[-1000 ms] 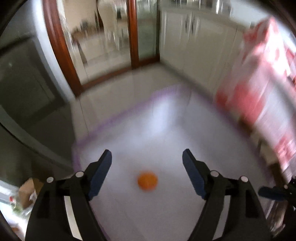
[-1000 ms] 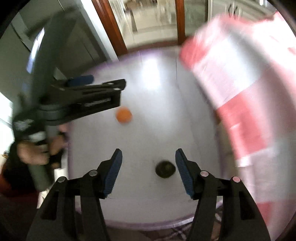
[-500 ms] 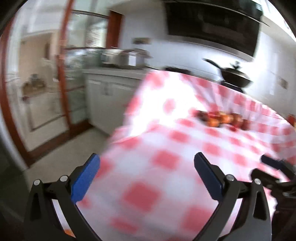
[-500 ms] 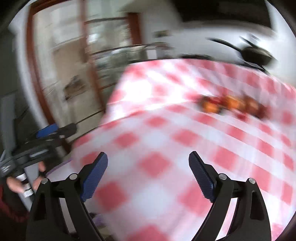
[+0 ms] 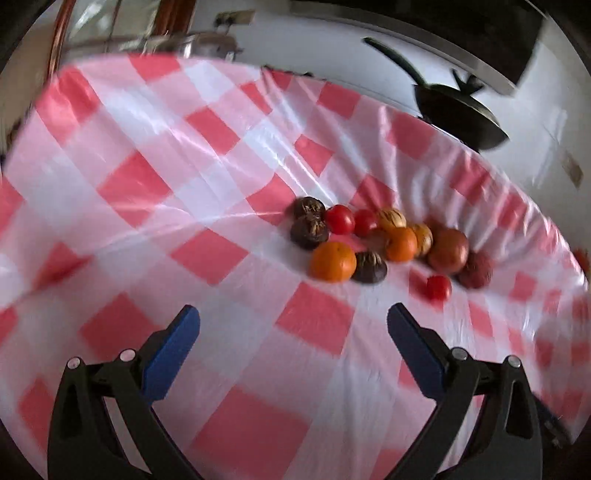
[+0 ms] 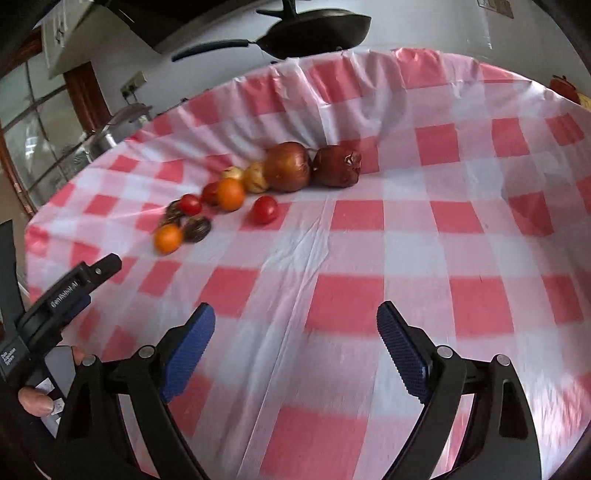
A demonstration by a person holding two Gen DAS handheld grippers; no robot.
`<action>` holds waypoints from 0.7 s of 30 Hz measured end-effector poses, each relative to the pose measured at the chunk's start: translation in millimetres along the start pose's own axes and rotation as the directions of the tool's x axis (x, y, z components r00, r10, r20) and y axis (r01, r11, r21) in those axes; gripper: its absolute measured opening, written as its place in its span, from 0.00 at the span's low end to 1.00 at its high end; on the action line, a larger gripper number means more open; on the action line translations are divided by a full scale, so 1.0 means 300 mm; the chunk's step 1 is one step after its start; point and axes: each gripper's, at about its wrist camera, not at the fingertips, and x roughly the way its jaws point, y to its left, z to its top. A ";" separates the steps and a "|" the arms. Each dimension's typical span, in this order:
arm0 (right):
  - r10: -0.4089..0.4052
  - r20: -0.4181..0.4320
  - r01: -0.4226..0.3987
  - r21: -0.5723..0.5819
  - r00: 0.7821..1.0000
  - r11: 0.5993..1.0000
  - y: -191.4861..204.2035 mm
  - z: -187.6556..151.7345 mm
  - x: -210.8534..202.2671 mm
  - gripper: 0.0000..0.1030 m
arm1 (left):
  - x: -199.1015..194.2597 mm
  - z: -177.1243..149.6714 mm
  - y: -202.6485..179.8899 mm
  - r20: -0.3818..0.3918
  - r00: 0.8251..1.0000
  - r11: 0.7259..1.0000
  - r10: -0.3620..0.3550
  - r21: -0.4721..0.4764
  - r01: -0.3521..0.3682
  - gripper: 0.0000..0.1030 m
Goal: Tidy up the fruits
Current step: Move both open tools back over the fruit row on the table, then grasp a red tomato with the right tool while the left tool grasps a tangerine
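- A table draped in a glossy red-and-white checked plastic cloth (image 6: 369,229) fills both views; behind its far edge a black frying pan (image 6: 317,26) stands against a white kitchen wall.
- The fruits lie in a loose cluster on the cloth, well ahead of both tools.
- In that cluster: a round orange citrus fruit (image 5: 332,261) nearest the left wrist camera, a dark brown wrinkled fruit (image 5: 369,266) touching it, two small red tomatoes (image 5: 340,219) behind, and pale striped round fruits (image 5: 391,219) further back.
- A large brown-red round fruit (image 6: 288,167) and a dark red pomegranate-like fruit (image 6: 338,166) sit side by side at the far end.
- One small red tomato (image 6: 264,209) rests a little apart from the others.
- The left gripper (image 5: 293,319) is spread wide, nothing between its blue pads.
- The right gripper (image 6: 295,317) is likewise released and empty above the cloth.
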 end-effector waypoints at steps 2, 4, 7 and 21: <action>0.000 -0.010 0.000 -0.005 1.000 1.000 -0.003 0.032 0.044 0.84 | 0.030 0.006 0.024 -0.020 0.999 0.999 -0.029 -0.043 0.029 0.98; -0.005 -0.016 0.005 -0.015 1.000 1.000 -0.003 0.069 0.083 0.84 | 0.022 0.011 0.040 -0.002 0.997 0.996 -0.077 -0.051 0.077 0.98; -0.003 -0.037 0.003 -0.007 0.999 1.000 -0.004 0.121 0.173 0.84 | -0.008 0.003 0.065 0.041 0.989 0.988 -0.142 -0.051 0.144 0.98; -0.078 -0.136 0.056 -0.159 0.988 0.986 0.141 0.294 0.488 0.58 | 0.017 0.006 0.078 0.015 0.981 0.978 -0.191 -0.077 0.192 0.98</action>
